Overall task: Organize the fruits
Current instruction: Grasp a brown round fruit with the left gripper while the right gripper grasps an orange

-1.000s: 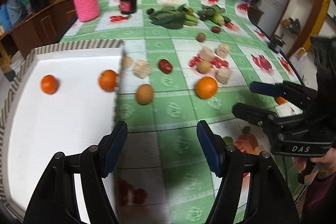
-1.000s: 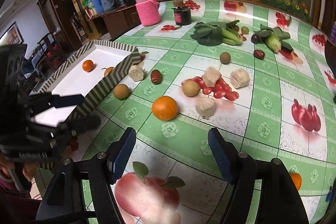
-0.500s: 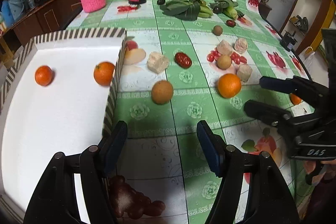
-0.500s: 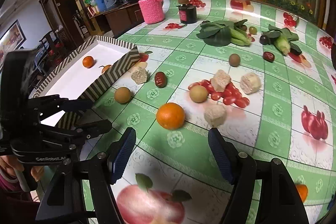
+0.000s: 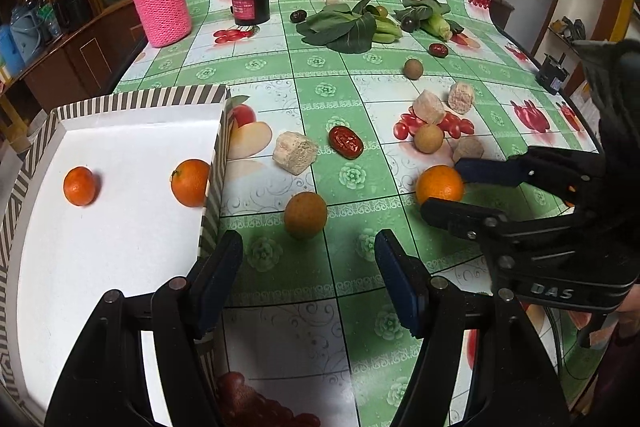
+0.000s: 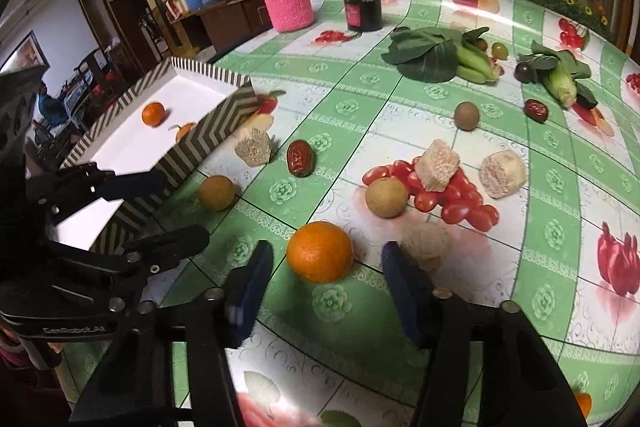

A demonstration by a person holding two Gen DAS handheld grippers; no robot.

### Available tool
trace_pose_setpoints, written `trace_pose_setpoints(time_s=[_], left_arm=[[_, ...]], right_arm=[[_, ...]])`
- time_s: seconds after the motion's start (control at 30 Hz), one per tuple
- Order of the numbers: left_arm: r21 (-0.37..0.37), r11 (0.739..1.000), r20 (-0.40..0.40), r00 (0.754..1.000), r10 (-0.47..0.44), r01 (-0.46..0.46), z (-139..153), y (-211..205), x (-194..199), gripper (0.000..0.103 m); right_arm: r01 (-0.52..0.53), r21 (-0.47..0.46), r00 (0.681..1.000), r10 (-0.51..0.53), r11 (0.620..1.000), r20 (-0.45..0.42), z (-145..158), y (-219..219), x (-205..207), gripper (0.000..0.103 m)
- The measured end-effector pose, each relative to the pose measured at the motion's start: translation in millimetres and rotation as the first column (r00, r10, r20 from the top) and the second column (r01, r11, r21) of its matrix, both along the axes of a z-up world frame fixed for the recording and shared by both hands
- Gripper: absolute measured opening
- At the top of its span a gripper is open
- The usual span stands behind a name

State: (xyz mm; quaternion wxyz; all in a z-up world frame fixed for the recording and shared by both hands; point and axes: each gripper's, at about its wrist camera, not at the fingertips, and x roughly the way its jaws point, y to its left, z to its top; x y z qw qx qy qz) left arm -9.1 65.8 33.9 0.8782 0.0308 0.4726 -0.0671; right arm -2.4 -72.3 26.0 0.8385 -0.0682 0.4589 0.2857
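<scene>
Left wrist view: the left gripper (image 5: 308, 283) is released, its blue pads spread wide above the green-checked surface (image 5: 280, 67); the left finger hangs beside the corner of the striped tray (image 5: 218, 163), the right one over bare cloth. Just ahead between the fingers lies a brown round fruit (image 5: 305, 215), untouched. Inside the tray's white floor rest two small oranges (image 5: 79, 185), one near the left wall; the other sits against the right wall. Out on the surface lie a beige cube (image 5: 295, 151), a red date (image 5: 346, 142), and a second brown fruit (image 5: 429, 138) beside more cubes; farther off are leafy greens (image 5: 344, 29), a black jar (image 5: 251, 3) and a pink-sleeved bottle (image 5: 161, 5). At right the right gripper (image 5: 444, 187) is released, its two fingers lying either side of a large orange (image 5: 439, 184); whether they touch it I cannot tell.

Right wrist view: the right gripper (image 6: 326, 267) stands spread, pads clear of the large orange (image 6: 320, 251), which sits on the surface between the fingertips, nearer the left one; a beige cube (image 6: 426, 245) lies just beside the right finger. Beyond are the brown fruit (image 6: 386, 197), the red date (image 6: 299, 157) and another brown fruit (image 6: 217, 192) near the tray (image 6: 208, 139); two small oranges (image 6: 153, 113) show inside it. The left gripper (image 6: 156, 207) appears at left, spread, next to the tray's corner; leafy greens (image 6: 426, 55) and corn (image 6: 562, 85) lie far back.
</scene>
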Motion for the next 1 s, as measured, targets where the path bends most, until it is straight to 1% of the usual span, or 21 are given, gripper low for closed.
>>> trace_pose_setpoints(time_s=[0.03, 0.07, 0.33, 0.57, 0.6, 0.63, 0.67, 0.7, 0.73, 0.77, 0.8, 0.9, 1.0], left_arm=[[0.002, 1.0, -0.002, 1.0, 0.001, -0.001, 0, 0, 1, 0.068], [0.003, 1.0, -0.004, 1.0, 0.002, -0.002, -1, 0, 3, 0.068], [0.007, 1.0, -0.012, 1.0, -0.005, 0.005, -4, -6, 16, 0.068], [0.018, 1.0, -0.017, 1.0, 0.003, -0.003, -9, -8, 23, 0.067], [0.015, 1.0, -0.019, 1.0, 0.005, -0.004, -10, -7, 24, 0.066], [0.012, 1.0, -0.021, 1.0, 0.003, -0.003, -11, -7, 25, 0.06], [0.011, 1.0, -0.025, 1.0, 0.001, -0.001, -12, -7, 25, 0.056], [0.008, 1.0, -0.03, 1.0, 0.002, -0.002, -13, -7, 26, 0.048], [0.002, 1.0, -0.035, 0.999, 0.003, -0.003, -15, -6, 27, 0.034], [-0.001, 1.0, -0.042, 0.999, 0.005, -0.005, -17, -5, 28, 0.027], [-0.004, 1.0, -0.047, 0.999, 0.009, -0.009, -18, -4, 29, 0.023], [-0.03, 0.999, -0.04, 0.999, 0.013, -0.014, -17, -1, 26, 0.023], [-0.036, 0.999, -0.02, 1.0, 0.018, -0.019, -10, 0, 21, 0.023]], right_arm=[[-0.006, -0.008, 1.0, 0.006, 1.0, -0.008, -3, 1, 1, 0.037], [-0.01, -0.008, 1.0, 0.01, 1.0, -0.015, -4, 2, 1, 0.035], [0.025, 0.015, 1.0, -0.025, 1.0, -0.002, 0, -15, -1, 0.035], [0.029, 0.024, 1.0, -0.029, 0.999, 0.005, 2, -18, -2, 0.035], [0.029, 0.029, 1.0, -0.029, 0.999, 0.006, 2, -18, -2, 0.035], [0.027, 0.033, 1.0, -0.027, 0.999, 0.004, 2, -19, -2, 0.035], [0.026, 0.034, 1.0, -0.026, 0.999, 0.003, 2, -18, -2, 0.035], [0.025, 0.033, 1.0, -0.025, 0.999, 0.003, 2, -18, -2, 0.035], [0.024, 0.031, 1.0, -0.024, 0.999, 0.002, 2, -18, -2, 0.035], [0.022, 0.03, 1.0, -0.022, 0.999, 0.001, 1, -17, -3, 0.035], [0.02, 0.032, 1.0, -0.02, 0.999, -0.001, 1, -17, -3, 0.035], [0.02, 0.031, 1.0, -0.02, 0.999, -0.003, 1, -17, -4, 0.035], [0.02, 0.035, 1.0, -0.02, 0.999, 0.001, 4, -17, -6, 0.035]])
